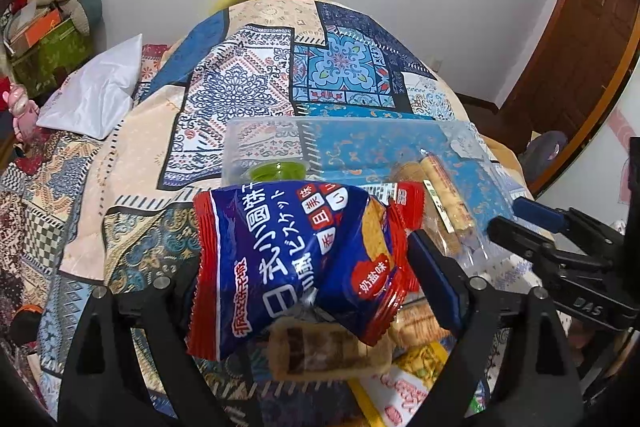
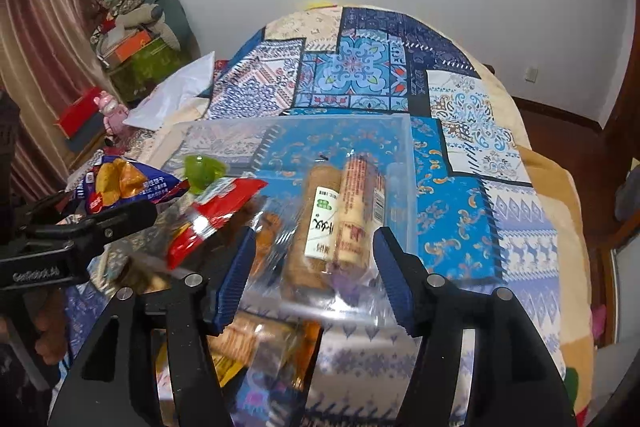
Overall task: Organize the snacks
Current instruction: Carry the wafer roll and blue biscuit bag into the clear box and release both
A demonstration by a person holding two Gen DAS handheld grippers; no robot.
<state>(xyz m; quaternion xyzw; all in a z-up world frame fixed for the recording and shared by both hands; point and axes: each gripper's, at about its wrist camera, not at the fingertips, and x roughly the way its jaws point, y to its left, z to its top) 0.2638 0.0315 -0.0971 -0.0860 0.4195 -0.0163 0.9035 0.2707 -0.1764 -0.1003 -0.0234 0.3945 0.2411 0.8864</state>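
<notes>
My left gripper (image 1: 308, 267) is shut on a blue-and-red biscuit packet (image 1: 296, 259) and holds it above the near edge of a clear plastic box (image 1: 264, 135). The packet and that gripper also show in the right wrist view (image 2: 128, 187). The box (image 2: 404, 147) holds a green jelly cup (image 2: 202, 171) and two wrapped roll snacks (image 2: 340, 219). My right gripper (image 2: 316, 267) is open and empty, its fingers either side of the rolls at the box's near edge. It shows at the right of the left wrist view (image 1: 520, 219). More wrapped snacks (image 1: 332, 351) lie loose below the packet.
The box stands on a bed under a blue patchwork quilt (image 2: 360, 67). A white bag (image 1: 96, 95) lies at the left. Boxes and a plush toy (image 2: 136, 39) are stacked by the wall. A red-topped packet (image 2: 216, 215) lies left of the rolls.
</notes>
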